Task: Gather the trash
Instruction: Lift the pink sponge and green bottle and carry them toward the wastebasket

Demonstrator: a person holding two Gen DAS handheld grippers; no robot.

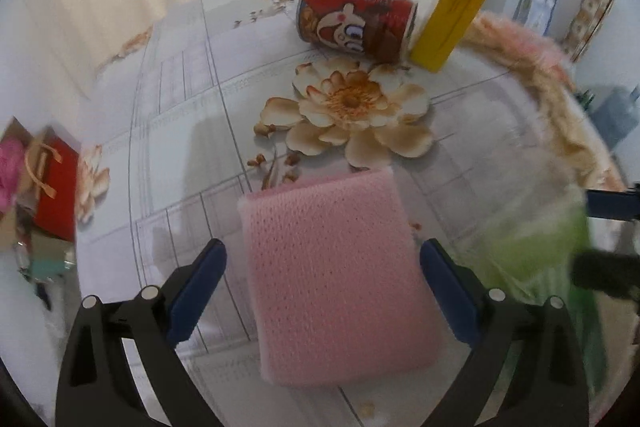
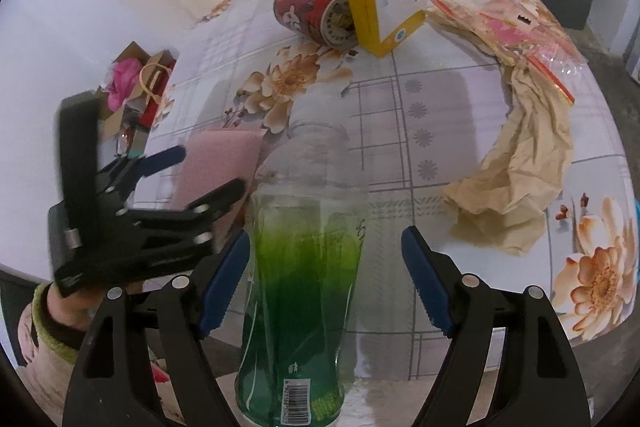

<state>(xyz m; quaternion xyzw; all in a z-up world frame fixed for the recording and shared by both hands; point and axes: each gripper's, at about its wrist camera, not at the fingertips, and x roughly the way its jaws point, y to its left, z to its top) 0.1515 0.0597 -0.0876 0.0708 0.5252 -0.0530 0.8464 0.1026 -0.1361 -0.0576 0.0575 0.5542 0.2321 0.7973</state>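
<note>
A pink sponge cloth [image 1: 340,279] lies flat on the flowered table; my left gripper [image 1: 324,267] is open with its blue pads on either side of it, not touching. It also shows in the right wrist view [image 2: 218,163]. An empty plastic bottle with a green label [image 2: 300,279] lies between the fingers of my open right gripper [image 2: 326,259]; the left pad is close to it, the right pad apart. The bottle appears blurred in the left wrist view [image 1: 532,243]. My left gripper shows from the side [image 2: 200,175].
A red can [image 1: 356,21] lies on its side beside a yellow-and-white box [image 1: 454,13] at the far side. Crumpled brown paper [image 2: 520,179] and a clear zip bag [image 2: 516,27] lie to the right. A red gift bag with trash [image 1: 48,183] stands below the table's left edge.
</note>
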